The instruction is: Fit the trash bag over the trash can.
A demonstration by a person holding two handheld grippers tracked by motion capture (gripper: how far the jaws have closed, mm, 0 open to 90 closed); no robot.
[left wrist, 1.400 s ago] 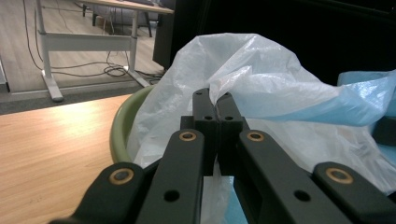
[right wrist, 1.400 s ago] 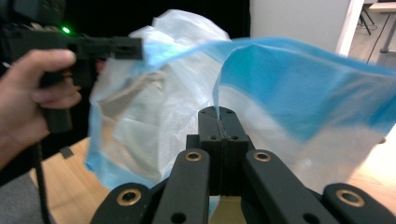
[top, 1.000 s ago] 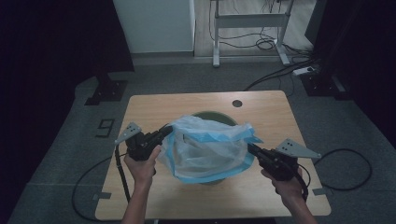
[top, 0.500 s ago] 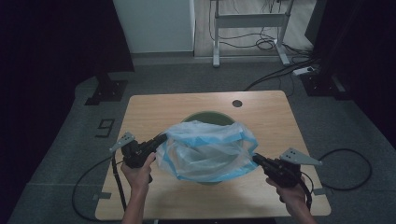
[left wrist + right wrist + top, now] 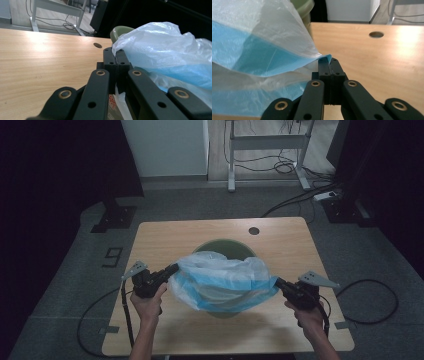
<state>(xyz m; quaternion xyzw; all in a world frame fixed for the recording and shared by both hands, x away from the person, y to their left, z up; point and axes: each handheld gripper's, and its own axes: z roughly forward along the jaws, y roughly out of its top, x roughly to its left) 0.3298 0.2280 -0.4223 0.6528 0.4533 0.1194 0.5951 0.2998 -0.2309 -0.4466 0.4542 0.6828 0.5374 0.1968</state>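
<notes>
A thin, translucent blue-and-white plastic bag (image 5: 222, 280) hangs stretched between two hand-held grippers above a round olive-green plastic bin (image 5: 225, 251) at the middle of a light wooden table (image 5: 280, 245). The left gripper (image 5: 171, 269) has its black jaws pressed together on the bag's left edge, and the right gripper (image 5: 278, 282) has its jaws clamped on the blue-tinted hem at the opposite side, as the two gripper views show close up. By the look of it, the job of lining the bin is midway: the bag is gripped and spread, its mouth open over the near part of the bin, but the film is not yet pulled down around the rim, whose far arc stands bare. Opening the bag wider, lowering it and folding its edge over the rim appear to remain. What the bin holds cannot be told; the bag looks empty. A small round cable hole (image 5: 254, 230) marks the table's far side.
</notes>
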